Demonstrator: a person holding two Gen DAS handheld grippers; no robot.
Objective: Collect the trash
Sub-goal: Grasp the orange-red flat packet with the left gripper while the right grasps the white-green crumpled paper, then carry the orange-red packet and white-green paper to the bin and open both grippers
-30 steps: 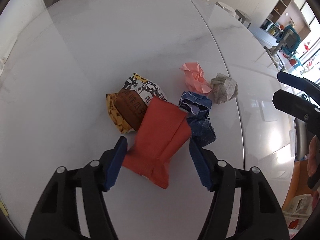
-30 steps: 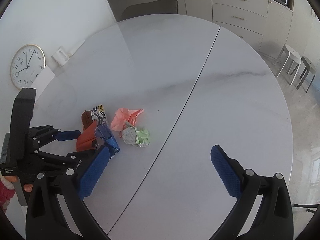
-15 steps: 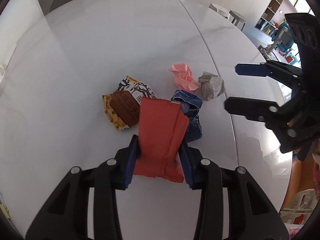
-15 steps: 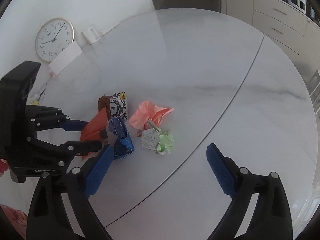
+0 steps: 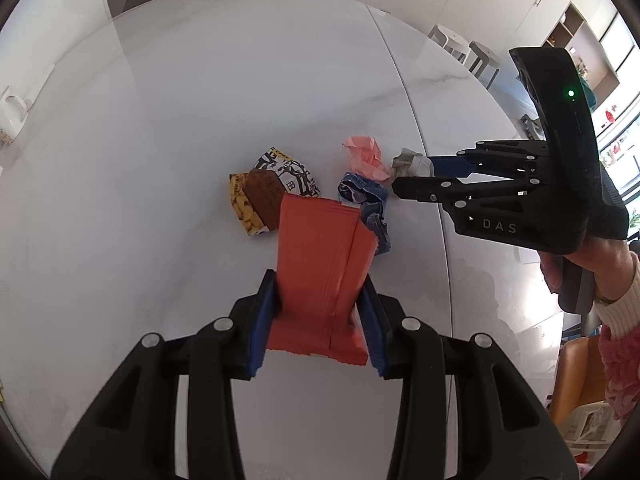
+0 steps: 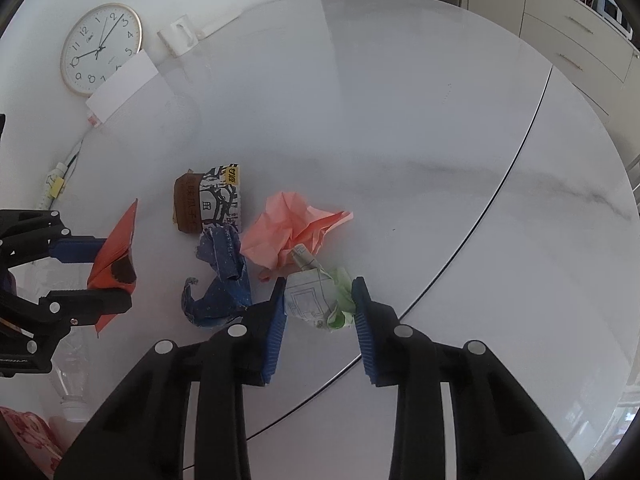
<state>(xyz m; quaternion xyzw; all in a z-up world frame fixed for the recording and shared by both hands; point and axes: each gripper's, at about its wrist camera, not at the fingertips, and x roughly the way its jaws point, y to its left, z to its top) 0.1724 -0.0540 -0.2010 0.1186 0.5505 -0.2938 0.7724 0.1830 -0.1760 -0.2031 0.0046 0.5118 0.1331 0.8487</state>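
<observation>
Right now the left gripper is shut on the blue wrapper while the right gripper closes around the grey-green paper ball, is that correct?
Not quite: the left gripper is shut on the red wrapper, not the blue wrapper, which lies loose on the table beside it. The left wrist view shows this plainly. The rest holds: the right gripper has the grey-green paper ball between its fingers.

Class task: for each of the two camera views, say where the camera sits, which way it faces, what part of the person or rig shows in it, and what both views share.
Left wrist: on the left gripper, facing along its fingers at the red wrapper it clamps; the right gripper and hand show.
Right wrist: on the right gripper, facing the paper ball; the left gripper shows.
Shared: table, pink paper, blue wrapper.
</observation>
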